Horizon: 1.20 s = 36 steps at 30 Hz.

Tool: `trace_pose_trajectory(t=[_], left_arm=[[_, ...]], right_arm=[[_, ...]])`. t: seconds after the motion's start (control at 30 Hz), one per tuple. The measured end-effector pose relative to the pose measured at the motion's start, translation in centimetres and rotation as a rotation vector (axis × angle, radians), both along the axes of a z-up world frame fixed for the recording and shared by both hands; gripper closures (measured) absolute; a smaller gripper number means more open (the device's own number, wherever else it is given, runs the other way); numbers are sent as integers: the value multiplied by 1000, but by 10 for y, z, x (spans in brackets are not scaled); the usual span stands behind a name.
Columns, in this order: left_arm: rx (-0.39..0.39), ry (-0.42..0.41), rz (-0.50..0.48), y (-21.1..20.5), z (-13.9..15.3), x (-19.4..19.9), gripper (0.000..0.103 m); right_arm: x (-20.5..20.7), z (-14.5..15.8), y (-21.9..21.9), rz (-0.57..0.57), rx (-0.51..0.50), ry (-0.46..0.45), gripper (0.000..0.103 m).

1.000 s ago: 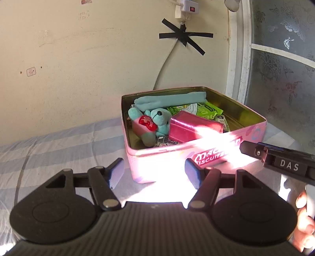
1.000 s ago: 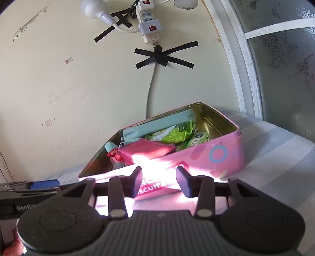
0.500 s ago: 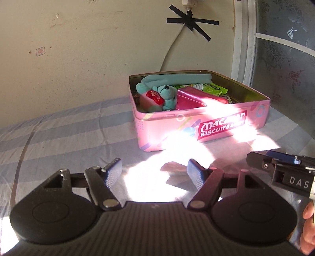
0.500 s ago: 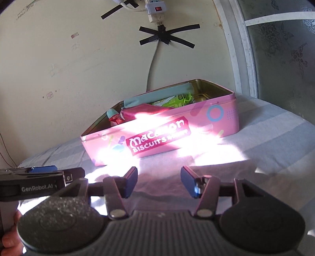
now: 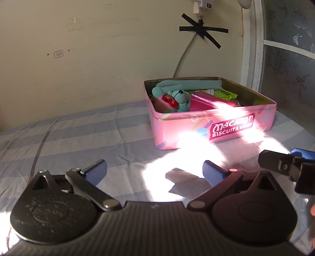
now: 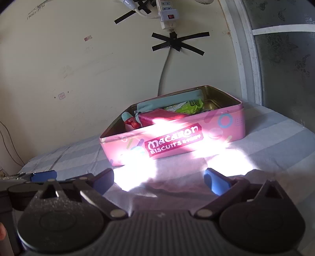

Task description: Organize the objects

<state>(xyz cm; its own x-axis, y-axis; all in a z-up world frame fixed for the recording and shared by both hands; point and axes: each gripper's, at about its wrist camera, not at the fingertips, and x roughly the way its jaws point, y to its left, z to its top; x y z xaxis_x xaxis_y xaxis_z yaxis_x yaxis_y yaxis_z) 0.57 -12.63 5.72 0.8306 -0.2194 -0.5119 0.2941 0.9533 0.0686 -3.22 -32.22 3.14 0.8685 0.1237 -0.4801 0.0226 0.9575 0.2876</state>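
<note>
An open pink biscuit tin (image 5: 216,130) stands on the striped bed sheet near the wall; it also shows in the right wrist view (image 6: 177,141). Inside lie a teal plush bear (image 5: 177,96) with a red heart, a magenta pouch (image 5: 204,100), a teal cloth roll (image 5: 189,84) and green packets (image 5: 224,94). My left gripper (image 5: 155,173) is open and empty, low over the sheet, well in front of the tin. My right gripper (image 6: 159,181) is open and empty, also in front of the tin. The right gripper's fingers (image 5: 275,163) show at the left view's right edge.
A striped blue and white sheet (image 5: 88,134) covers the bed. A cream wall (image 5: 98,59) with a taped cable and a power strip (image 6: 167,17) stands behind the tin. A window frame (image 5: 258,49) rises to the right. Bright sunlight glares on the sheet before the tin.
Both grippers have drawn back from the tin, which now sits farther away. Both have opened wider and stay empty.
</note>
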Motion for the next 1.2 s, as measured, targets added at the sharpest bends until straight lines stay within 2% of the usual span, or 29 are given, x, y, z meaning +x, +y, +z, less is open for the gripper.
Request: trace_pose_trajectory(t=[0.53, 1.0, 1.2], left_arm=[[2, -5, 7, 6, 6, -6, 0], [-52, 36, 6, 10, 9, -7, 0], [-29, 17, 14, 8, 12, -9, 0]], right_arm=[[1, 5, 9, 26, 11, 35, 0], [5, 2, 5, 21, 27, 37, 0], [7, -1, 2, 10, 44, 42, 0]])
